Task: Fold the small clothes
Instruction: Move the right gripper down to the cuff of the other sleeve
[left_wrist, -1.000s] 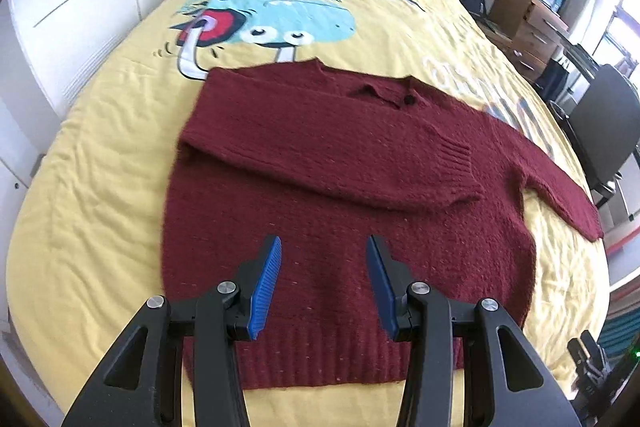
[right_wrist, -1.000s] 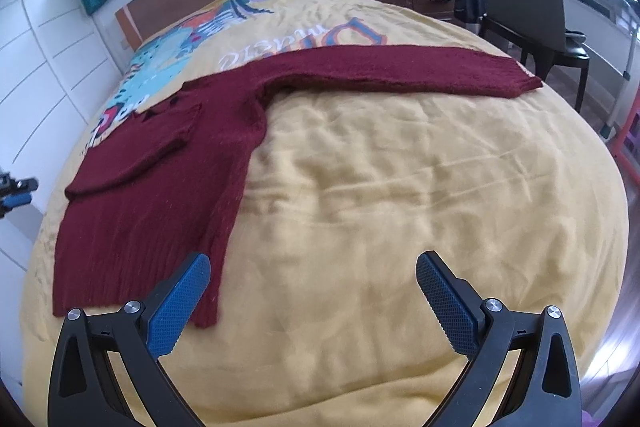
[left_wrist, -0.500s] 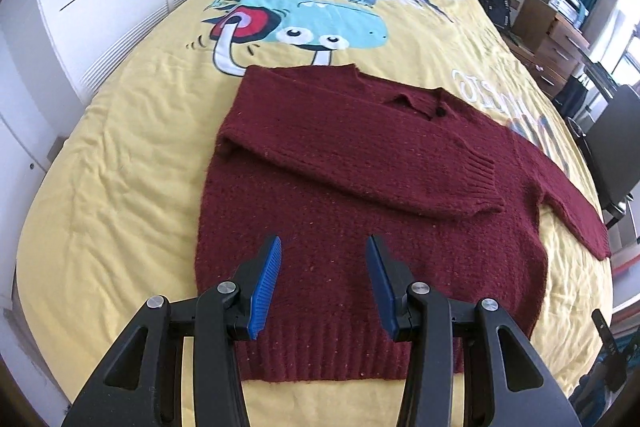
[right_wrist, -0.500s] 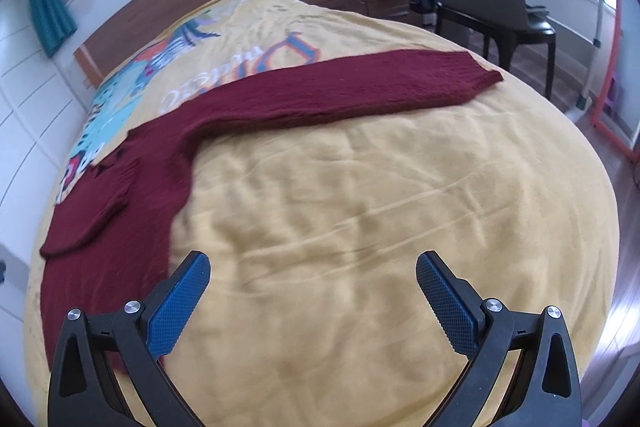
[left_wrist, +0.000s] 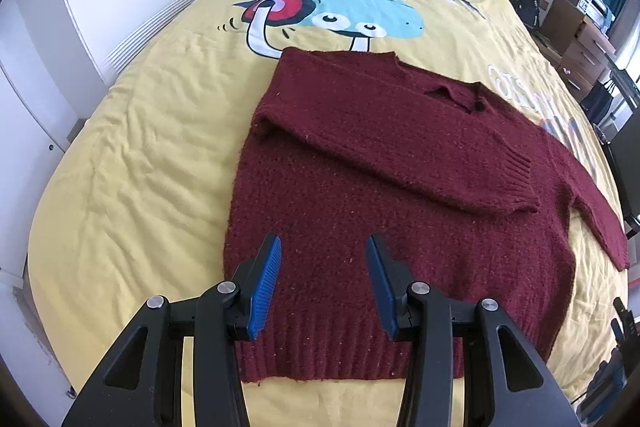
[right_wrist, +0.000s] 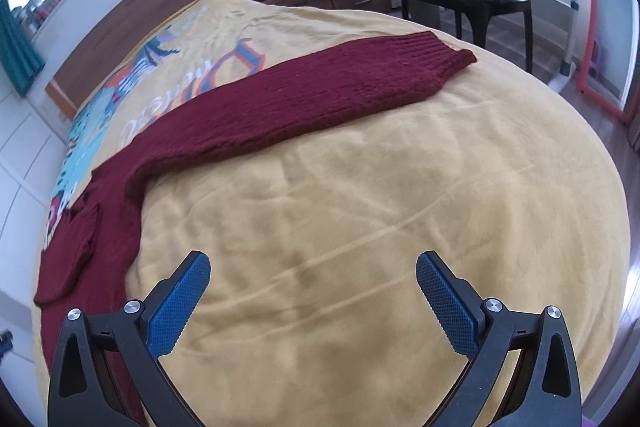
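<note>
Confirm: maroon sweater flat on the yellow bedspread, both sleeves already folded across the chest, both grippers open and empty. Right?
Not quite: only one sleeve is folded across the chest. The other sleeve lies stretched out straight on the yellow bedspread, as the right wrist view shows. The rest stands: the maroon sweater lies flat, and the left gripper and right gripper are open and empty.

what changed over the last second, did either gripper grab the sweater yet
No grab. The right hand-held gripper swung toward the outstretched sleeve, which now looms closer. The left hand-held gripper drifted left above the sweater hem. Both stayed open and empty; the sweater lies unchanged on the bed, one sleeve folded across.
</note>
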Tool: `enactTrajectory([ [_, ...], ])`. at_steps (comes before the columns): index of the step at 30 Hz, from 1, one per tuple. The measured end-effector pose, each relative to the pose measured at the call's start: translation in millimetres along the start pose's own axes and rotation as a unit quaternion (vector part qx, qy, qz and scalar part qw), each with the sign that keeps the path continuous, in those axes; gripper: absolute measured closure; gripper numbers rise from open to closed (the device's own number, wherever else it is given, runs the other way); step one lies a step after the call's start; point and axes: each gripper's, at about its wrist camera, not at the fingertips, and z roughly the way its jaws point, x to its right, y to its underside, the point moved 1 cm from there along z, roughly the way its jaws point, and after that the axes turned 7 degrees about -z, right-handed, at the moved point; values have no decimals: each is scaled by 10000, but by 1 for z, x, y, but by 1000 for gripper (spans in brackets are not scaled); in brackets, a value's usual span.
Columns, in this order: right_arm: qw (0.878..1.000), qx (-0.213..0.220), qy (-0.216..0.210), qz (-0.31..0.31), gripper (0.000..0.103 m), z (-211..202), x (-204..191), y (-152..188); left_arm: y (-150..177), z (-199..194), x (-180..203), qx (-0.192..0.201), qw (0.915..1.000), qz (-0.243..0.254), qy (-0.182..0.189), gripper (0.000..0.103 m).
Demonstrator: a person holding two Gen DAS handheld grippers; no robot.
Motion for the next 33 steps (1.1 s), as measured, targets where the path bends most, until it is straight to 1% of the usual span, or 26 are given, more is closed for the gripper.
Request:
enactTrajectory([
  [6,9996,-23,33,295,0,13,18,-10,3,8,-6,-87,9999,-81,-107,64],
  [12,9991,-90,19,417,0,25,32,-17,4,12,-10,-100,9996,-146,-203,64],
  [18,9979,-49,-219,606,0,35,45,-23,6,15,-18,-119,9992,-245,-305,64],
  [23,9958,99,-395,822,0,40,63,-43,8,17,-27,-130,9987,-366,-341,64],
  [28,9939,166,-394,1013,0,50,83,-70,12,21,-41,-189,9977,-492,-419,64],
  [33,9915,110,-469,1210,0,66,99,-89,14,21,-57,-207,9962,-650,-535,64],
])
